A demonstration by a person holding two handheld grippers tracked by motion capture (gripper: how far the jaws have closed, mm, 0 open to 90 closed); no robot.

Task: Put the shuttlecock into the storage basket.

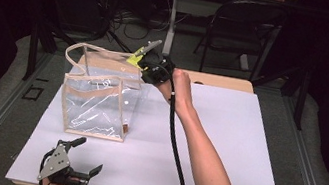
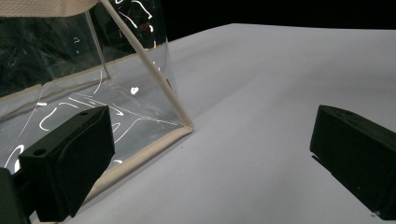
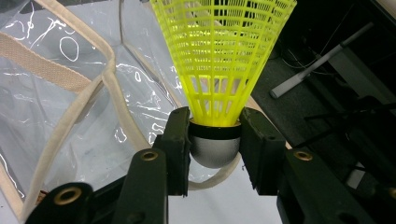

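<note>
A clear plastic tote bag [image 1: 98,104] with beige trim and handles stands upright on the white table [image 1: 224,148], left of centre. My right gripper [image 1: 141,61] hovers at the bag's top right corner, shut on a yellow shuttlecock [image 3: 218,56]; the jaws clamp its grey rounded base [image 3: 214,150] and the skirt points away. The bag's handle and open top [image 3: 84,93] lie just beyond it. My left gripper [image 1: 86,156] rests near the table's front edge, open and holding nothing, with the bag's lower corner [image 2: 186,127] ahead of its jaws.
A second table edge and a dark folding chair [image 1: 244,30] stand behind the white table, with cables on the floor. The right gripper's black cable [image 1: 176,160] trails across the table along the forearm.
</note>
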